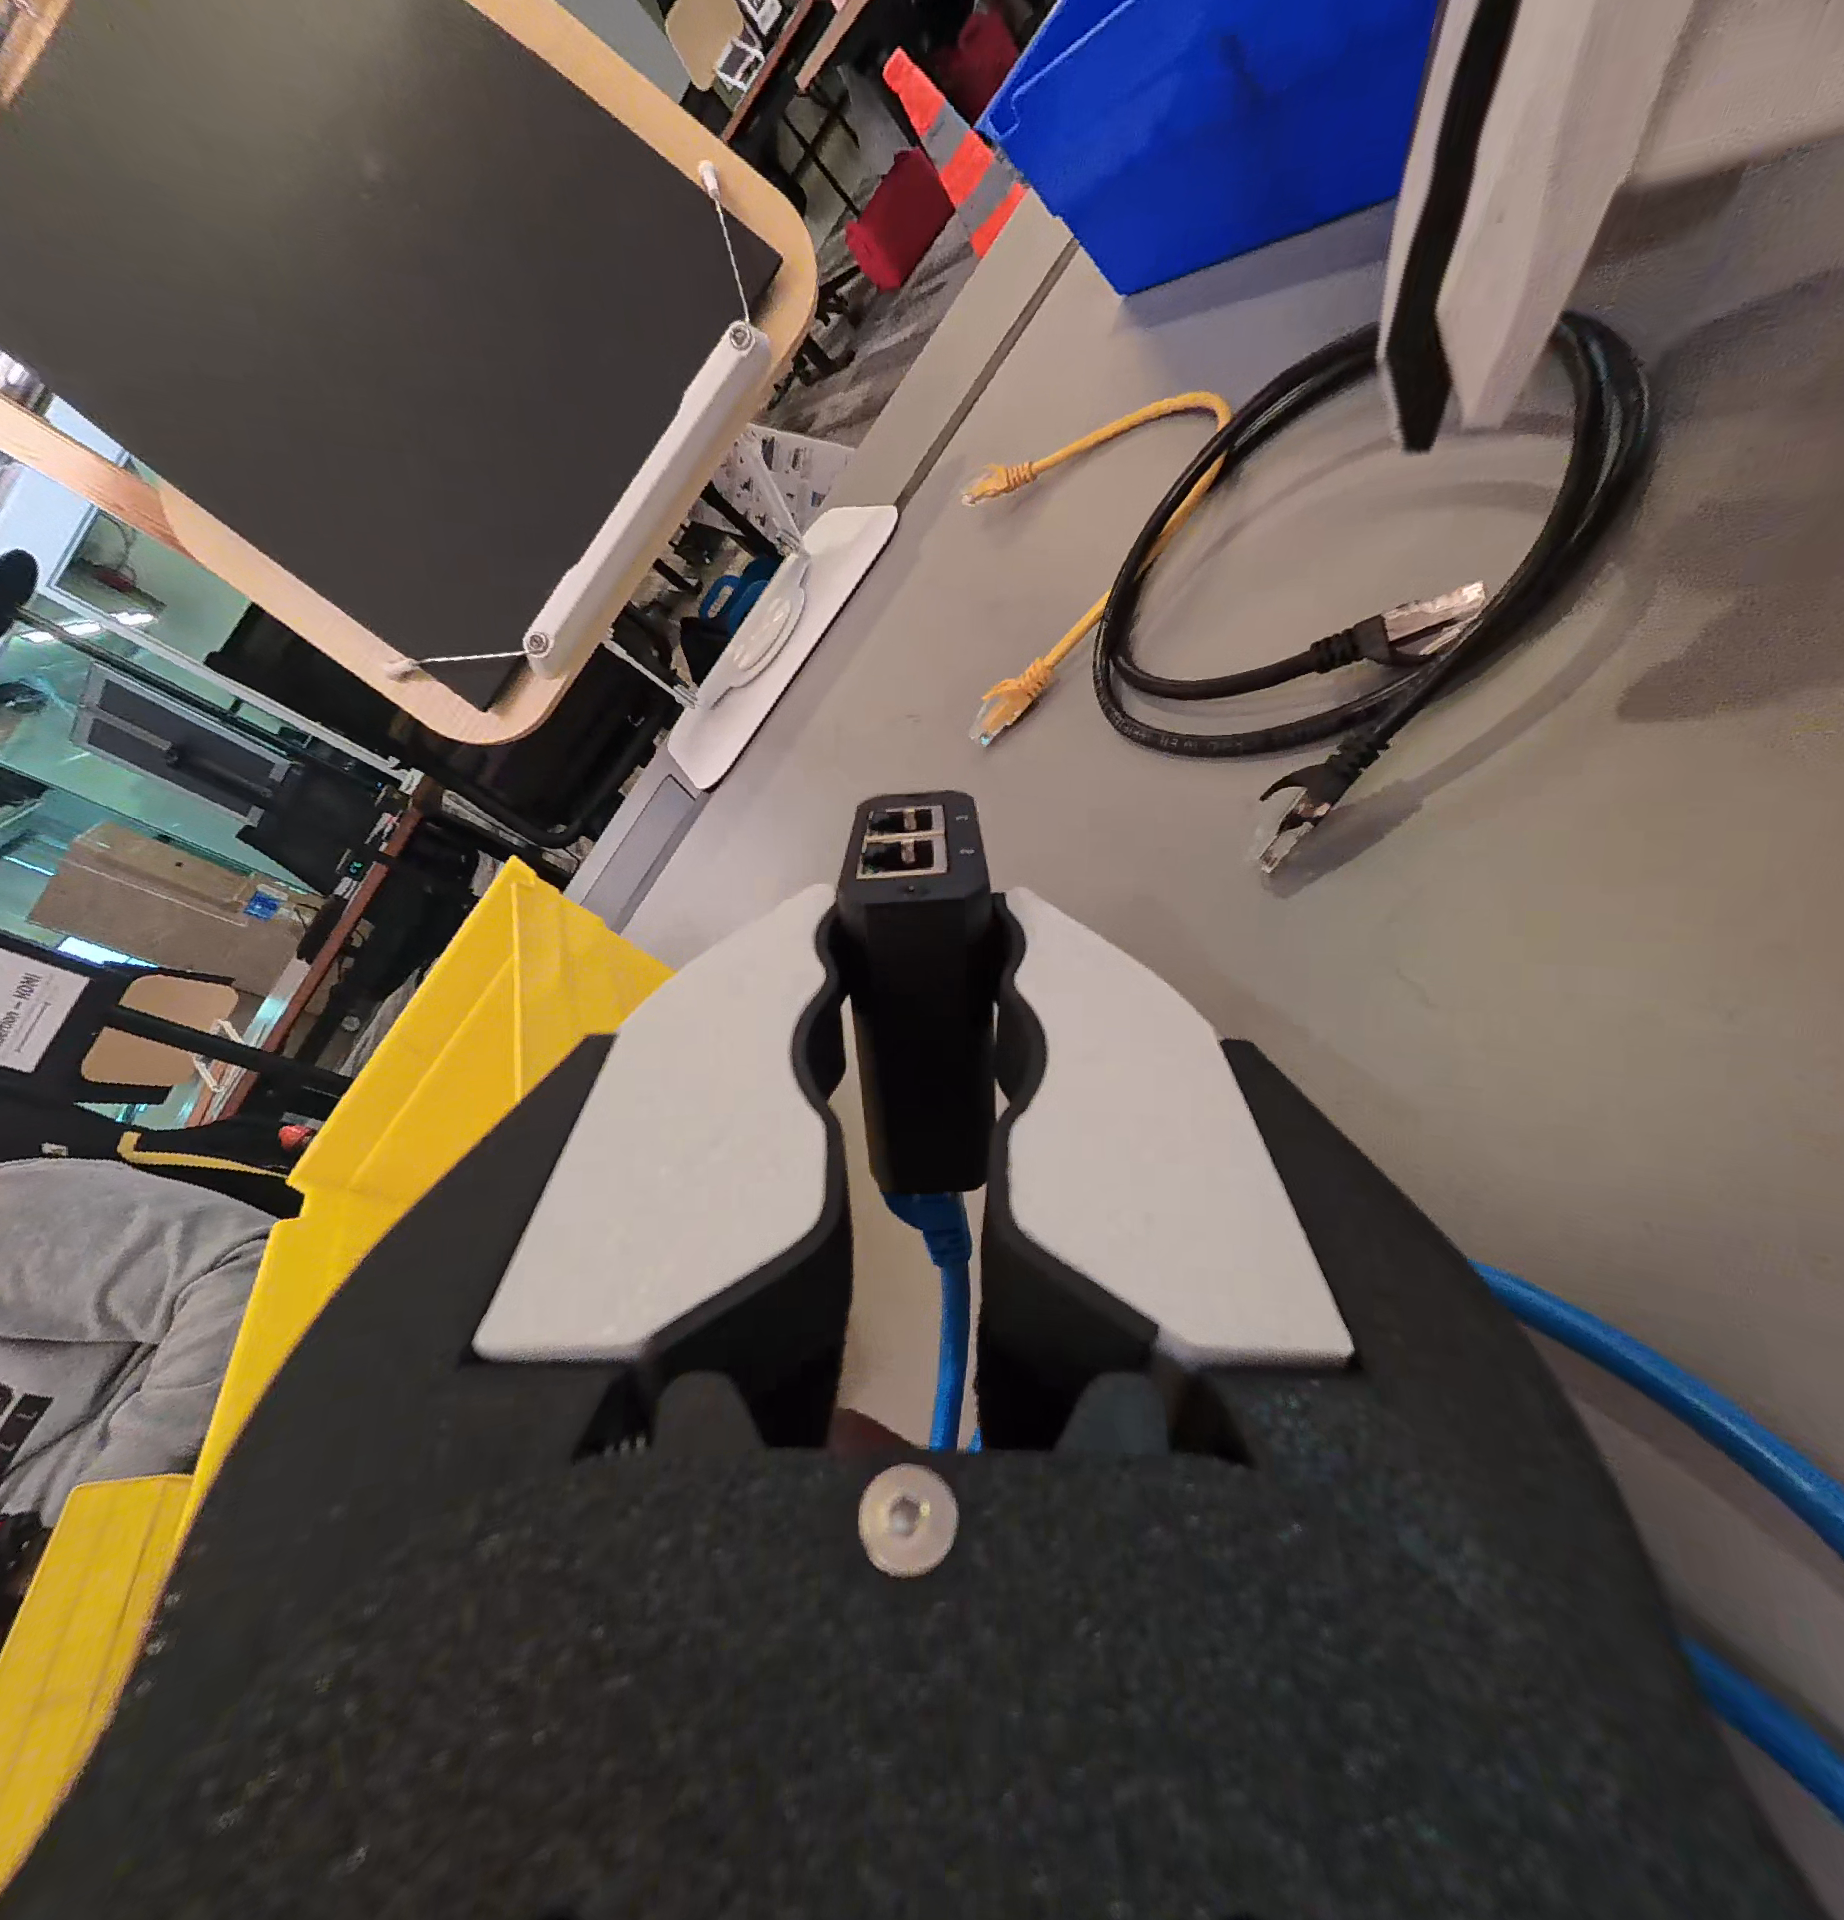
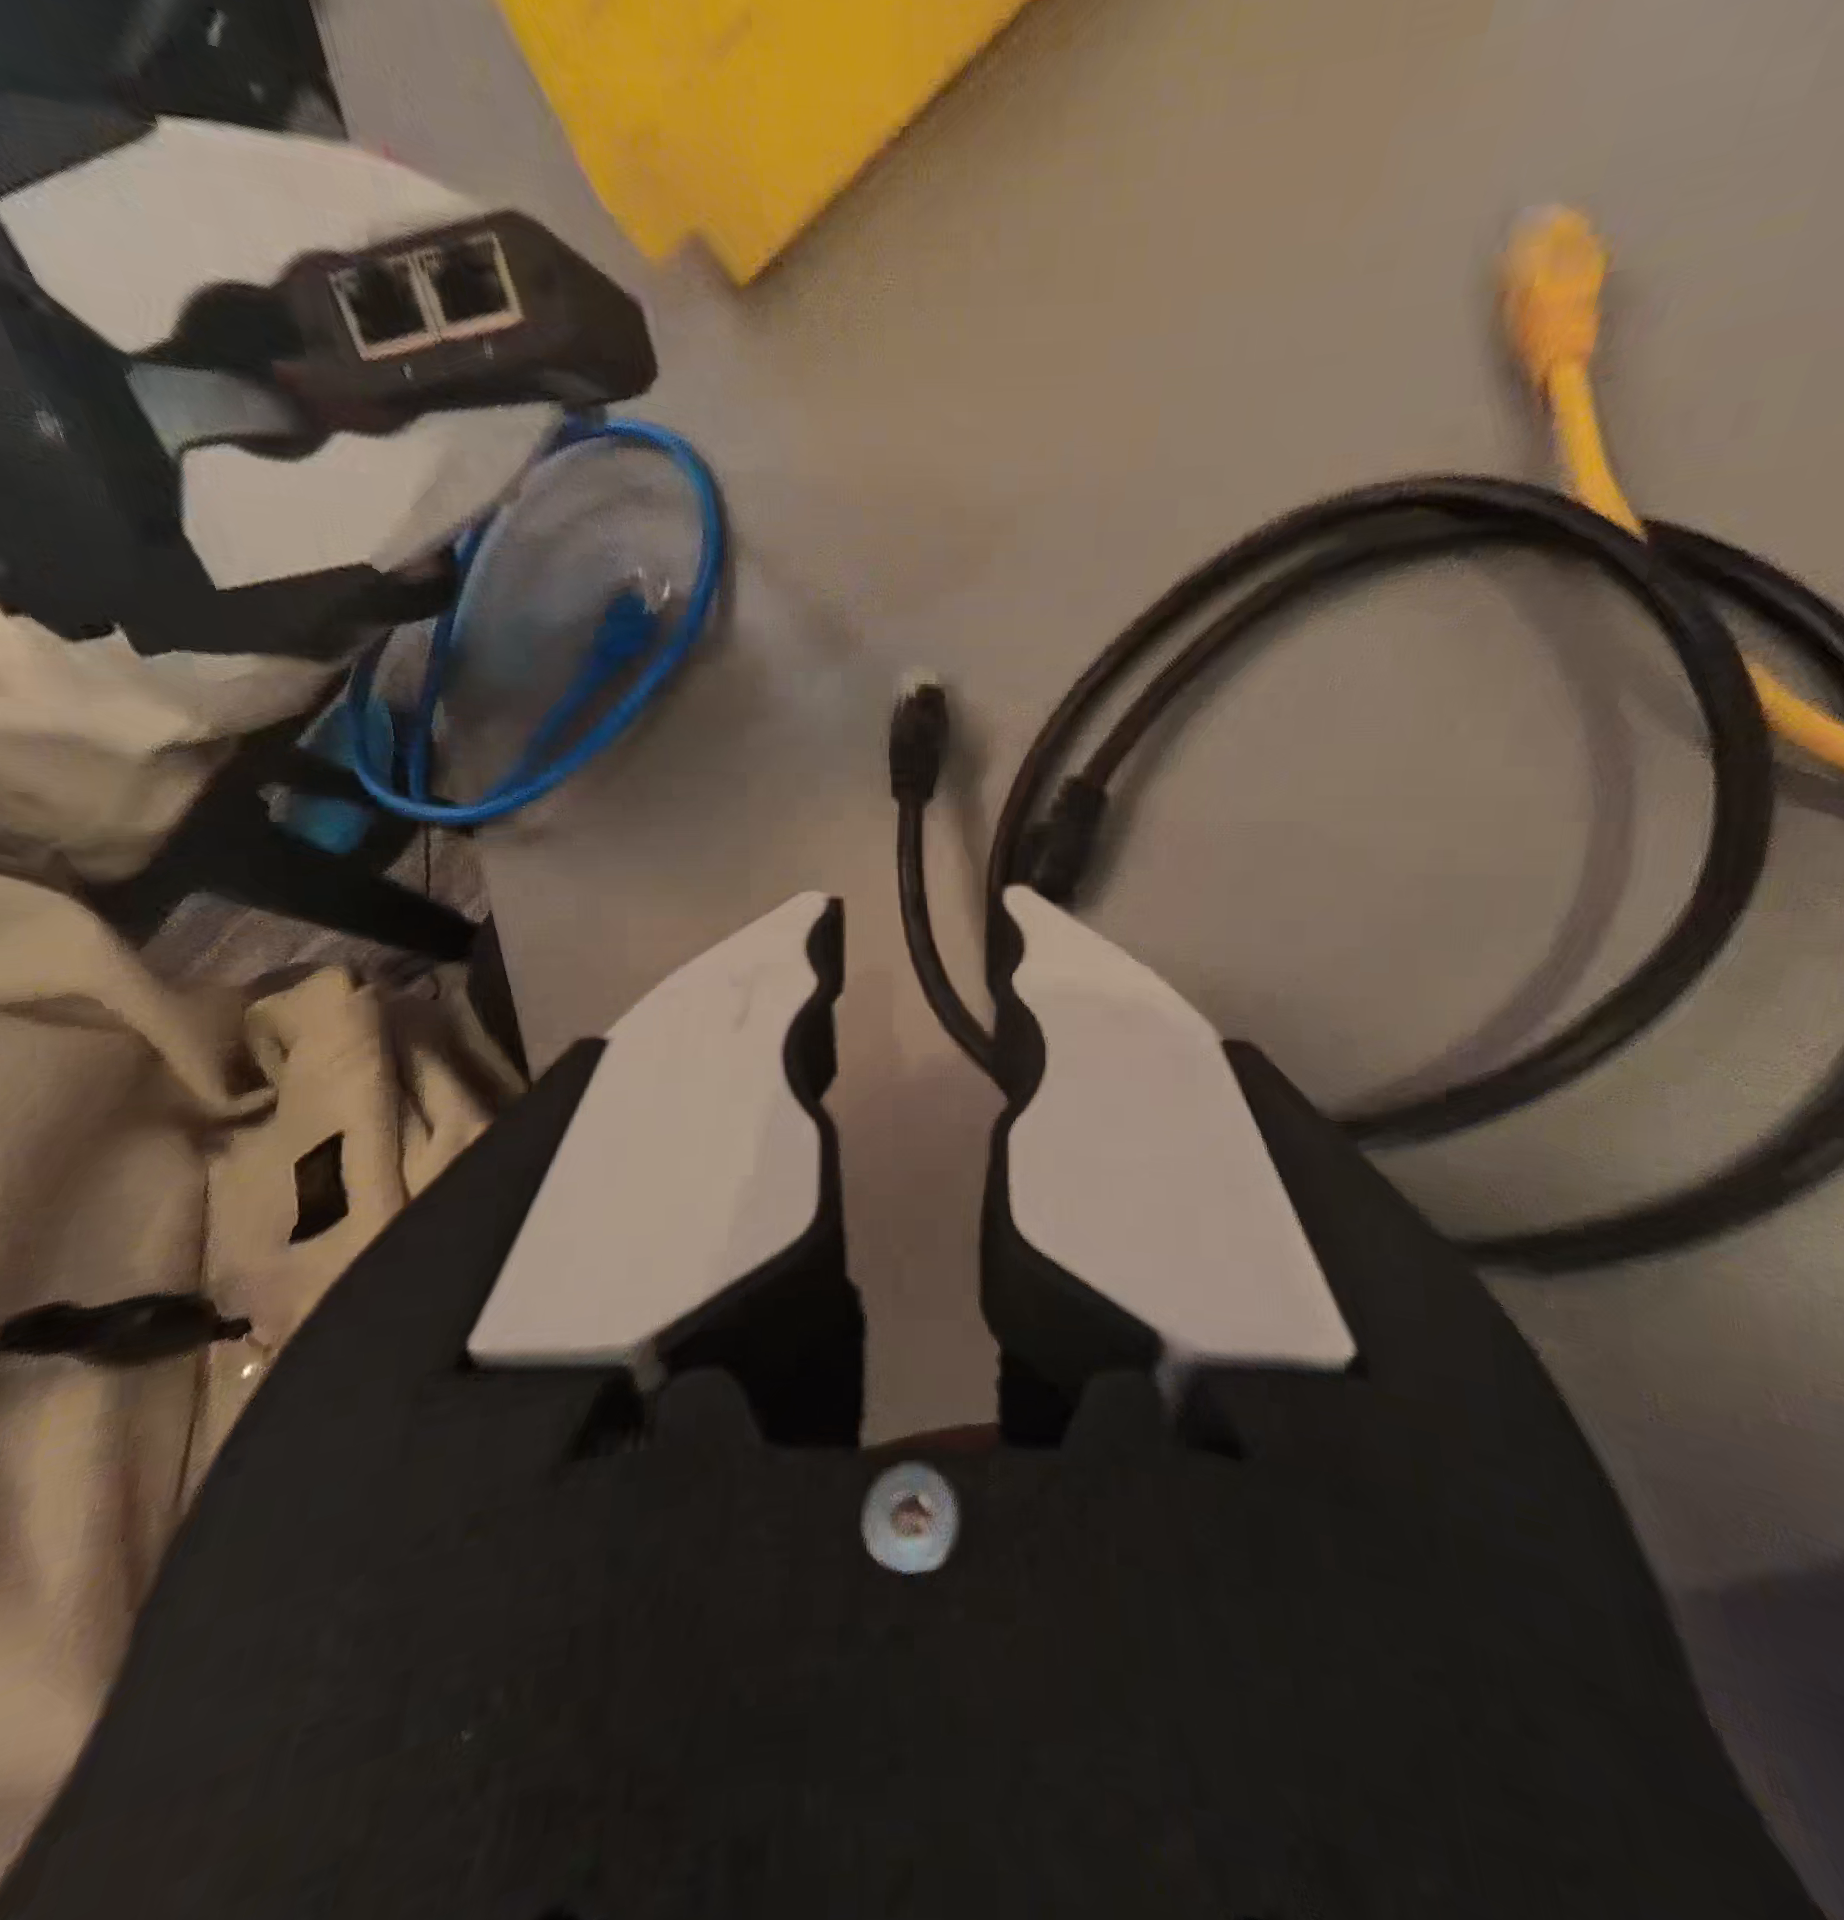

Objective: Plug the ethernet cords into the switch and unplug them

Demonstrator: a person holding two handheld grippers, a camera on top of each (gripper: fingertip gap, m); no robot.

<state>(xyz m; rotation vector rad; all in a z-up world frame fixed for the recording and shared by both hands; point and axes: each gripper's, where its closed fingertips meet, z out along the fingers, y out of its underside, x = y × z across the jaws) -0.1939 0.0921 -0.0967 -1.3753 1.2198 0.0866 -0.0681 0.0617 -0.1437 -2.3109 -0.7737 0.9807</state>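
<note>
My left gripper [image 1: 916,904] is shut on the black switch [image 1: 913,997], held above the grey table [image 1: 1313,1039]. Its two front ports [image 1: 902,836] are empty. A blue cord [image 1: 949,1309] is plugged into its rear. A coiled black ethernet cord [image 1: 1417,582] and a yellow cord [image 1: 1105,436] lie loose on the table. My right gripper [image 2: 918,914] is open over the black cord [image 2: 1676,831]. One end of that cord runs between the fingers, its plug [image 2: 918,727] just beyond the tips. The switch [image 2: 440,301] shows at upper left in the right wrist view.
A yellow bin [image 1: 461,1039] stands left of the switch, and a blue bin [image 1: 1209,125] at the table's far end. A white flat stand [image 1: 783,634] sits at the table edge. The blue cord loops on the table [image 2: 627,623]. Beige cloth [image 2: 118,1143] fills the lower left. About 15 cm separates my left fingertips from my right.
</note>
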